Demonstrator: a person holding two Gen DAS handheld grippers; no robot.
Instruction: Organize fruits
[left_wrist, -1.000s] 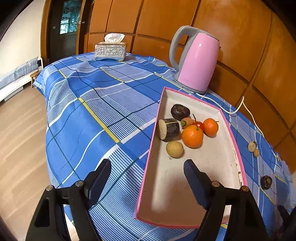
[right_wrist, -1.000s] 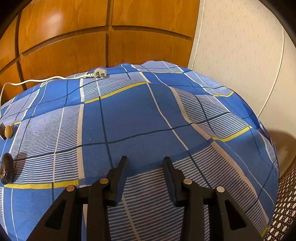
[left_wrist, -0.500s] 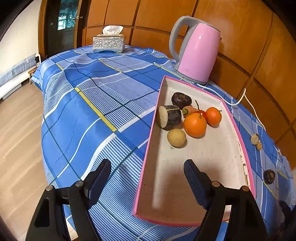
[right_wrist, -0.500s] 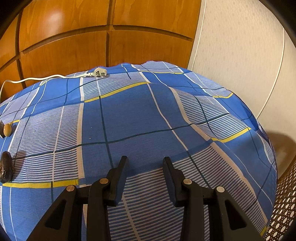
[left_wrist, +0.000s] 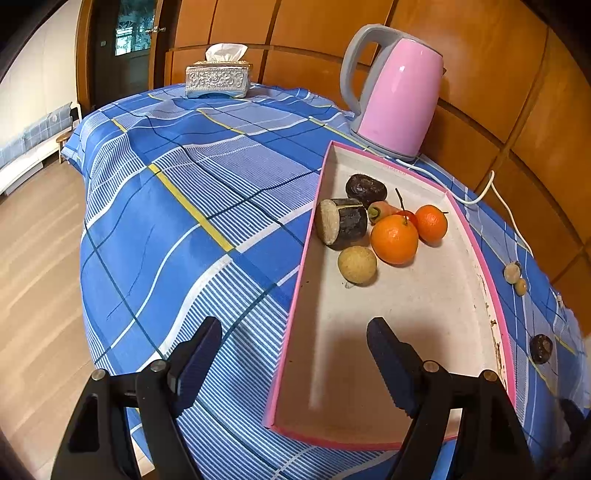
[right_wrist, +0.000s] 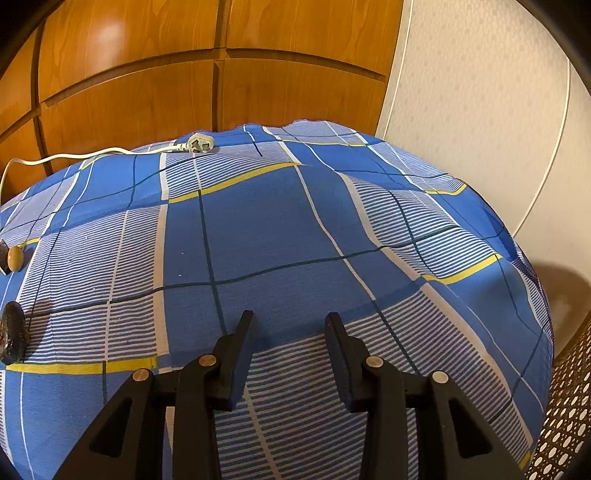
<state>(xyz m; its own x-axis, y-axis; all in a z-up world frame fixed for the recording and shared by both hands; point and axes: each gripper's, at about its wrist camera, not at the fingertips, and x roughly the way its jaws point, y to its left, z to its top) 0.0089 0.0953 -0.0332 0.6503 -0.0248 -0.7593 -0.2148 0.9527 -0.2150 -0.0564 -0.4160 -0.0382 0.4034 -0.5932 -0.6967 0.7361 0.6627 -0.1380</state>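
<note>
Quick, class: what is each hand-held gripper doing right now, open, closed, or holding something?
Left hand-held gripper: open wide, empty, over the near end of the pink tray.
Right hand-held gripper: open with a narrower gap, empty, above the tablecloth.

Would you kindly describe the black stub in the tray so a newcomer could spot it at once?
Start at the pink kettle, then drop to the pink-rimmed tray in front of it. In the fruit cluster, the sugarcane stub lies leftmost: the only cylinder, black-skinned with a pale cut end, beside the big orange.
</note>
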